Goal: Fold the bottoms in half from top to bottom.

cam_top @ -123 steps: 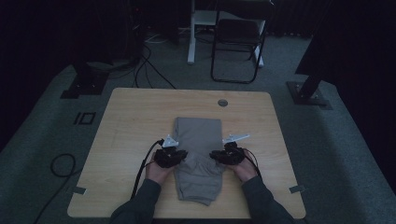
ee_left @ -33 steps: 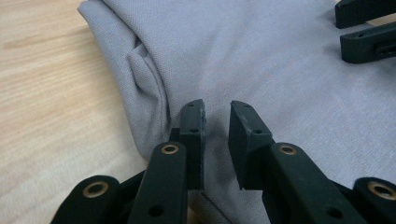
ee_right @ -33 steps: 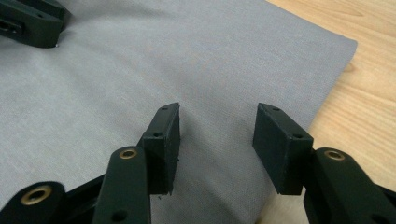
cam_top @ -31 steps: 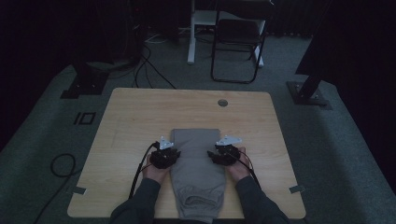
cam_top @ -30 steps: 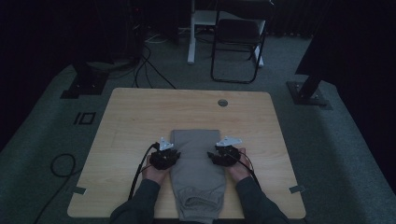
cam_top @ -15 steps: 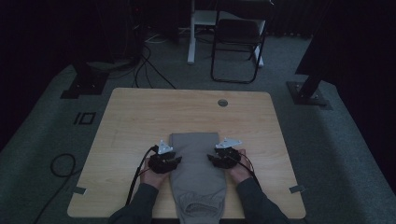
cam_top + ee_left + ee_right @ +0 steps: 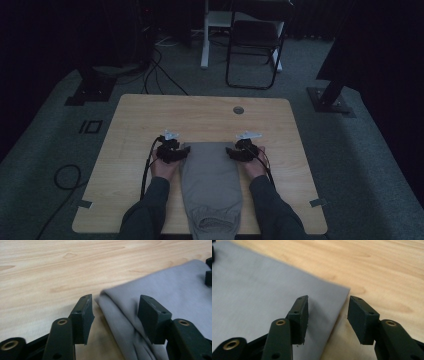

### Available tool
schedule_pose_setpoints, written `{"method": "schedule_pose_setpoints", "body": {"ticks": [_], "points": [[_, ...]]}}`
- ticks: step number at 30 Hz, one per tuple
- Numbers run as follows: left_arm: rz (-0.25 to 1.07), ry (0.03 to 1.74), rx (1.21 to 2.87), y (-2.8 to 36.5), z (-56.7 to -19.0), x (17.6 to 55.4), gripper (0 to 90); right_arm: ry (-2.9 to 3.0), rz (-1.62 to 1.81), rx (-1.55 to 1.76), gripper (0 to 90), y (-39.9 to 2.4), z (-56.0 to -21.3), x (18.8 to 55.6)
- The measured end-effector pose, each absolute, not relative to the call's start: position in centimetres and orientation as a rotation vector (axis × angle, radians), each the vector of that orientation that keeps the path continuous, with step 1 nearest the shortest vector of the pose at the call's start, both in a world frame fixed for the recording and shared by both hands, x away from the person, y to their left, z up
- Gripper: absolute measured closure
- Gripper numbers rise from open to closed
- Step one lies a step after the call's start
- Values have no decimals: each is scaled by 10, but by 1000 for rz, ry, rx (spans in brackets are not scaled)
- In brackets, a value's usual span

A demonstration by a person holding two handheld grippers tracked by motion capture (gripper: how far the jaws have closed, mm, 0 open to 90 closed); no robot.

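Observation:
A folded grey garment (image 7: pixel 211 175) lies lengthwise on the wooden table (image 7: pixel 125 130), its puckered near end at the front edge. My left gripper (image 7: pixel 183 152) sits at the garment's far left corner. In the left gripper view the left gripper (image 7: pixel 115 302) is open, its jaws having just been opening, with the folded corner of the garment (image 7: pixel 160 287) loose between the pads. My right gripper (image 7: pixel 231 152) is at the far right corner. In the right gripper view the right gripper (image 7: pixel 328 302) is open astride the side edge of the garment (image 7: pixel 262 285), pads not pressing.
A round cable hole (image 7: pixel 238 110) sits near the table's far edge. A black chair (image 7: pixel 255 45) and stand bases (image 7: pixel 92 87) stand on the floor beyond. Bare wood lies to both sides of the garment.
The garment has been drawn toward the person since the earliest frame. In the last half second both grippers slid away from the person to its far corners, and the left jaws opened.

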State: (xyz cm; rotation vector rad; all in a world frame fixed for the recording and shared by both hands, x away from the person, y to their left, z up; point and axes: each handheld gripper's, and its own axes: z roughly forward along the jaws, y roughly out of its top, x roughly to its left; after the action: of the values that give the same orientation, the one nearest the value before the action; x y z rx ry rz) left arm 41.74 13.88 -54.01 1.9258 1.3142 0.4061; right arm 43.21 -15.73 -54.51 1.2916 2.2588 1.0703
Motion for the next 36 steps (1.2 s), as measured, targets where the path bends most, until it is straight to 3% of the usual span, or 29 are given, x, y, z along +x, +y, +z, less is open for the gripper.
{"method": "schedule_pose_setpoints", "body": {"ticks": [10,21,36], "points": [[346,1333,1936,138,-549,432,469,2268,1092,1347,526,-156,-551,452],[270,1293,1946,140,-548,432,766,2336,1079,1315,825,-152,-549,451],[347,1268,1903,143,-522,443,791,2273,1117,1258,859,-148,-525,459]]}}
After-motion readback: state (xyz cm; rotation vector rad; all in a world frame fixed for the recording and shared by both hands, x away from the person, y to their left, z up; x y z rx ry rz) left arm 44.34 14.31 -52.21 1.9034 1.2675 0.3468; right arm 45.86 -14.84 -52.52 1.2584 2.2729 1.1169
